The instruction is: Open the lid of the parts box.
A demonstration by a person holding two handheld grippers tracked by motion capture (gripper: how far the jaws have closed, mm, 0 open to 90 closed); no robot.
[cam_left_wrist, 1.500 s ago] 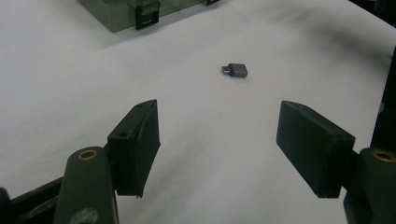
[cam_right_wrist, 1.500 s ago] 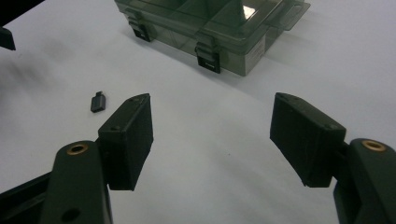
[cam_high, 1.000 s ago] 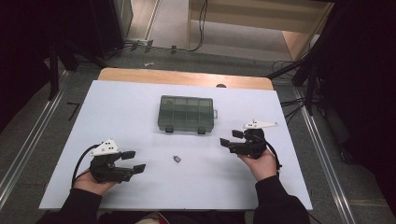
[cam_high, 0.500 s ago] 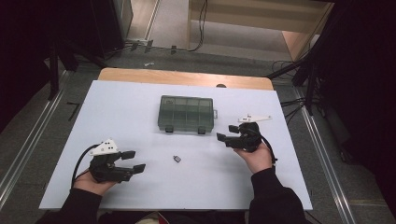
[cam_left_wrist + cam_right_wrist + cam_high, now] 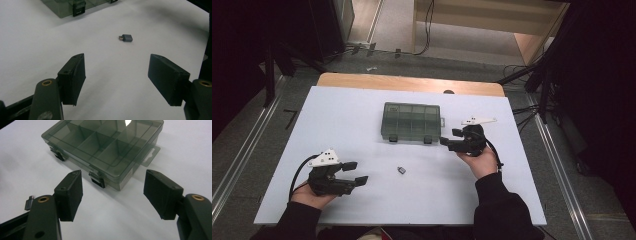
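The right gripper (image 5: 451,138) sits at the closed compartment box's (image 5: 412,121) four o'clock corner, jaws spread wide and empty; the right gripper view adds its latches (image 5: 97,179) and hang tab (image 5: 151,155). The left gripper (image 5: 357,173), jaws equally wide and empty, rests at nine o'clock from the small adapter (image 5: 401,170); its connector (image 5: 121,37) shows in the left gripper view.

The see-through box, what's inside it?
The box shows dividers and compartments that look empty through its shut lid. Glare hides part of the far compartments.
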